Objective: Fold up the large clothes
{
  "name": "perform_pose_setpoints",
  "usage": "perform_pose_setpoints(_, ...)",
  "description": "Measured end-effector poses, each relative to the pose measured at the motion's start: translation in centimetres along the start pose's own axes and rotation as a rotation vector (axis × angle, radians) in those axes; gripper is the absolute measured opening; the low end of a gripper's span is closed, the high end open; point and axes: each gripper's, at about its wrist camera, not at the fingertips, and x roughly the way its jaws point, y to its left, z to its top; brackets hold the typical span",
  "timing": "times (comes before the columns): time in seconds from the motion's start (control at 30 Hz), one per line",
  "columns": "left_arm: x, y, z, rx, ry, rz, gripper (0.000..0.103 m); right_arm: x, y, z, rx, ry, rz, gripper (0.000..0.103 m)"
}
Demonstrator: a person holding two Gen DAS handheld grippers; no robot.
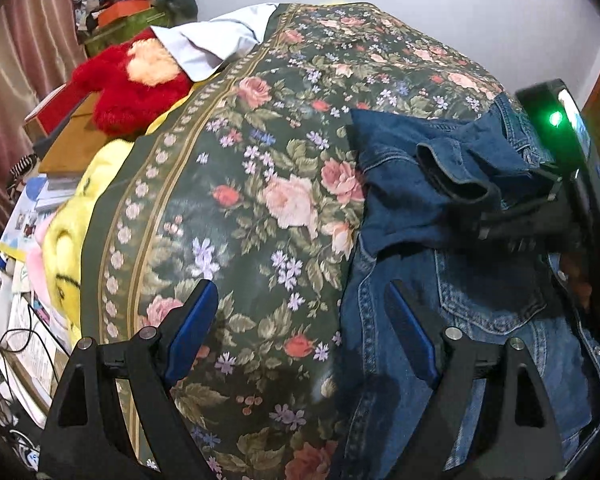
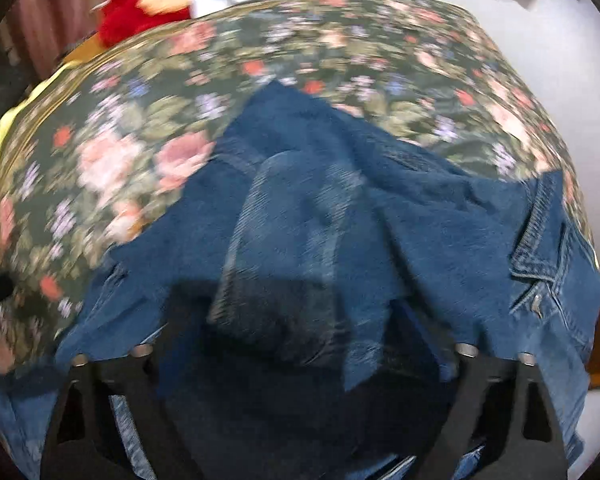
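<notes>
A blue denim jacket point(image 1: 440, 248) lies on a dark floral bedspread point(image 1: 260, 160) at the right of the left wrist view. My left gripper point(image 1: 300, 320) is open and empty, low over the bedspread beside the jacket's left edge. My right gripper point(image 1: 496, 216) is at the far right, with a jacket sleeve point(image 1: 456, 172) draped across its fingers. In the blurred right wrist view the jacket point(image 2: 320, 200) fills the middle, and the sleeve point(image 2: 280, 280) hides the fingertips, so I cannot tell how the jaws stand.
A red plush toy point(image 1: 128, 80) and a white pillow point(image 1: 216, 40) lie at the bed's far left corner. A yellow plush point(image 1: 72, 232), books and cables crowd the left side. A white wall point(image 1: 460, 8) stands behind the bed.
</notes>
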Motion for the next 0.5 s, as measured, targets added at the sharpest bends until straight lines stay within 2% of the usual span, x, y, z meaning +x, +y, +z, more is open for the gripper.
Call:
perform_pose_setpoints(0.03,0.1,0.1,-0.2,-0.003,0.004,0.003,0.085,-0.1,-0.6,0.1,0.029,-0.009,0.024,0.081)
perform_pose_setpoints(0.2,0.0,0.2,-0.4,-0.019,0.012,-0.001,0.085,-1.0,-1.1,-0.2,0.067,-0.036,0.113,0.051)
perform_pose_setpoints(0.33,-0.4,-0.9,-0.1,0.004,-0.005,0.0,0.085,-2.0,-1.0,-0.4,0.073,-0.049,0.142,0.047)
perform_pose_setpoints(0.43,-0.3,-1.9,0.5,0.026,-0.01,-0.001,0.085,-2.8,-1.7,-0.9,0.103,-0.069,0.183,0.038)
perform_pose_setpoints(0.5,0.3,-2.7,1.2,0.04,-0.005,-0.004,0.085,-3.3,-2.3,-1.1,0.121,-0.088,0.208,0.027)
